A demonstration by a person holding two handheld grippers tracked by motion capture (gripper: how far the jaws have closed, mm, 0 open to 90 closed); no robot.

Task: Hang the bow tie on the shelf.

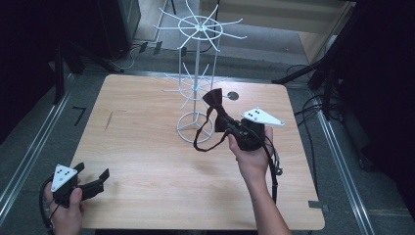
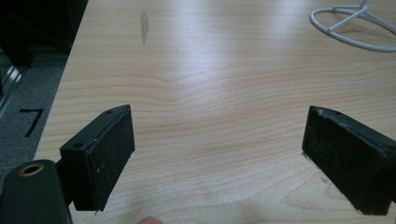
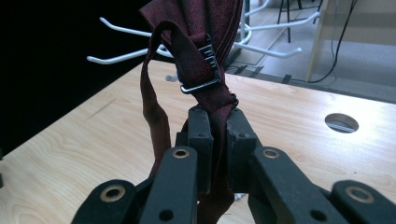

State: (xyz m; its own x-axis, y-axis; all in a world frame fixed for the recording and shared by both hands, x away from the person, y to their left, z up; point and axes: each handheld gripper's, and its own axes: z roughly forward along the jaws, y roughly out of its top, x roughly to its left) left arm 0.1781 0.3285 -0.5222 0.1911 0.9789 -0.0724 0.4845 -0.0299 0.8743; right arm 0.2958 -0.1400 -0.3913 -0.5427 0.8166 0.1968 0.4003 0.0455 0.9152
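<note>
The right gripper point(image 1: 226, 123) is pinching a dark maroon fabric bow tie point(image 1: 213, 99) just right of centre in the high view, beside the white wire display rack with radiating hooks point(image 1: 198, 29); in the right gripper view its jaws press together on the cloth below the small metal strap buckle point(image 3: 201, 70), so the bow stands above the jaws and the thin strap loop point(image 1: 205, 139) hangs free, probably to leave the loop open for catching on a hook; the right hand point(image 1: 252, 154) comes up from the lower right, forearm angled toward the rack, gripper pointing up and left. The left gripper point(image 1: 93, 181) rests idle at the lower left of the pale wooden bench point(image 1: 147, 147), jaws spread wide over bare wood, nothing between them.
</note>
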